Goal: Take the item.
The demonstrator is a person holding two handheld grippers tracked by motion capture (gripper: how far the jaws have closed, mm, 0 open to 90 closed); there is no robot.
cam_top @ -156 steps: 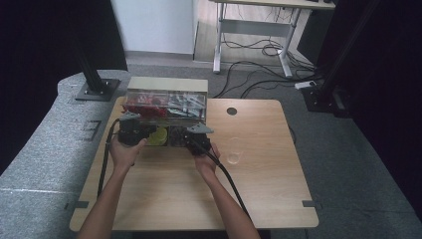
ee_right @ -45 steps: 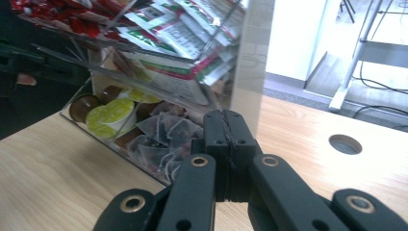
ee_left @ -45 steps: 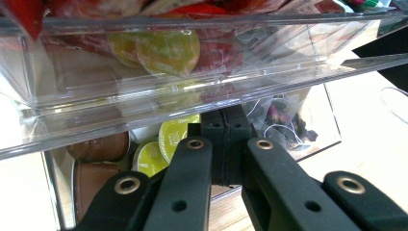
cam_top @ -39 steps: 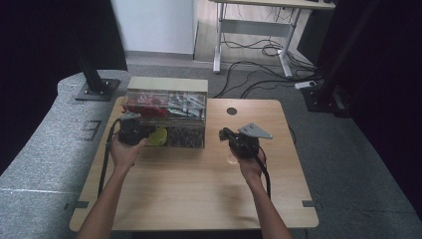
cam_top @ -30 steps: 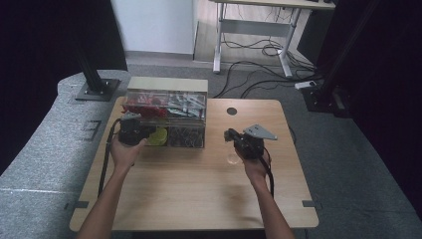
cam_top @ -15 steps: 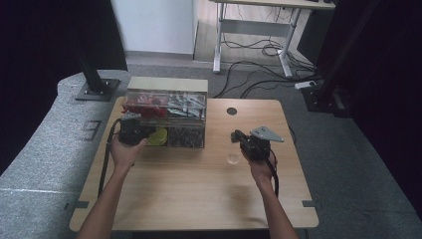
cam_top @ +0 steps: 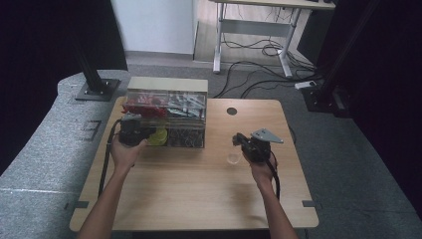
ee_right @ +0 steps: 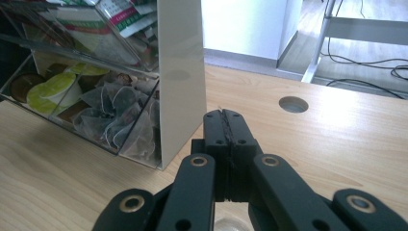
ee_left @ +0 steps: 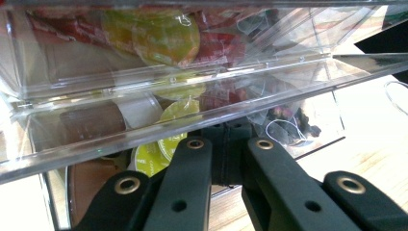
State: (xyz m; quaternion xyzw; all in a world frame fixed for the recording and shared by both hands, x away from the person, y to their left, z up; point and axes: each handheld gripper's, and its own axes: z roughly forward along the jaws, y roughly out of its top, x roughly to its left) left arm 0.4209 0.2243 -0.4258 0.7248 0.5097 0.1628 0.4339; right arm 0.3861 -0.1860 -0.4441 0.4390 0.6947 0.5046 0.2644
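The clear plastic organiser box (cam_top: 166,119) stands upright at the upper left of the table in the high view. Its upper level holds red packets (cam_top: 142,103) and paper sachets (cam_top: 186,104). Below, the left compartment holds yellow-green capsules (cam_top: 158,135), the right one dark tea bags (cam_top: 185,137). A small clear cup (cam_top: 233,159) stands near the frame's centre, well apart from the box.

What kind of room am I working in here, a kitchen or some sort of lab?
Most likely a lab or recording studio, not a kitchen: black curtains flank the wooden table, a camera stand's base sits on grey carpet, and cables trail under a desk behind.
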